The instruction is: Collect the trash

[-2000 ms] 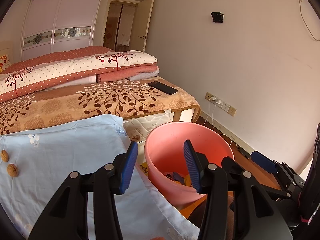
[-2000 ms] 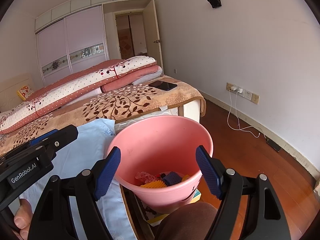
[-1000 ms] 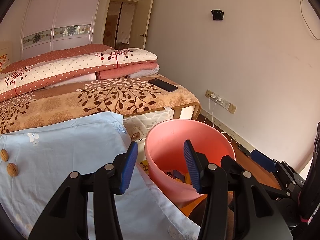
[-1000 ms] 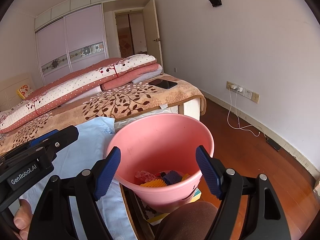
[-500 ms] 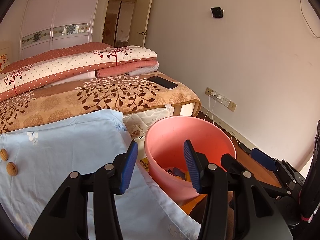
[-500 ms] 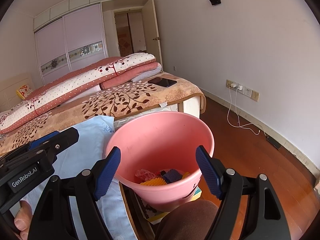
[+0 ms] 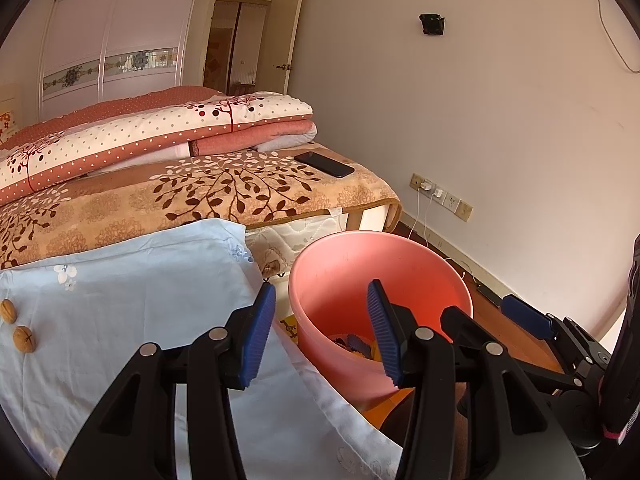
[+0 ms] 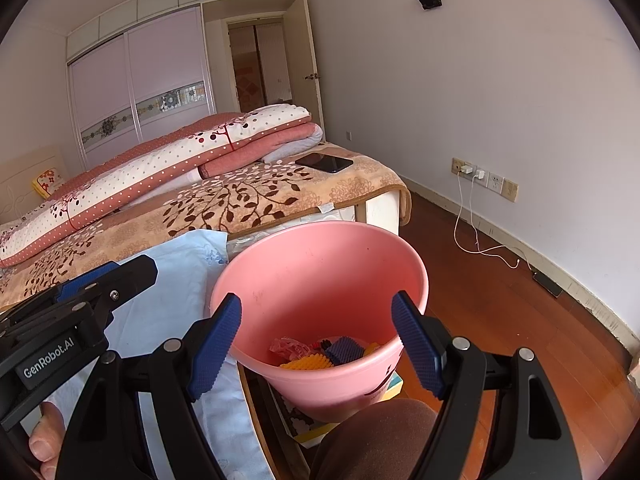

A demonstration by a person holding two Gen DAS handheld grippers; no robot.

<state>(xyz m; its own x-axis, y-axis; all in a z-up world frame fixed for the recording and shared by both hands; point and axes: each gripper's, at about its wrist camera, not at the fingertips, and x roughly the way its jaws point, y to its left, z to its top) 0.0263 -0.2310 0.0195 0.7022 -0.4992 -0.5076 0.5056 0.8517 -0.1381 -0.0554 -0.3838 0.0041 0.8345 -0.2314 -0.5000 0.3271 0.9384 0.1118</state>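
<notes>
A pink bucket (image 7: 420, 256) stands beside the table with the pale blue cloth (image 7: 132, 280); it also shows in the right wrist view (image 8: 320, 256). Small colourful scraps (image 8: 320, 354) lie at its bottom. Two walnuts (image 7: 16, 326) lie on the cloth at the far left. My left gripper (image 7: 320, 332) is open and empty, over the cloth's edge and the bucket's rim. My right gripper (image 8: 316, 344) is open and empty, held above the bucket. The left gripper's body (image 8: 76, 312) shows at the left of the right wrist view.
A bed (image 7: 200, 196) with folded quilts (image 7: 160, 128) stands behind the table, with a black phone (image 7: 324, 164) on it. Wall sockets with a white cable (image 8: 476, 208) are at the right. The floor (image 8: 500, 320) is dark wood. A knee (image 8: 376, 436) is below the bucket.
Both views have shifted very slightly; the bucket sits a touch higher in frame. Both grippers stay open and empty.
</notes>
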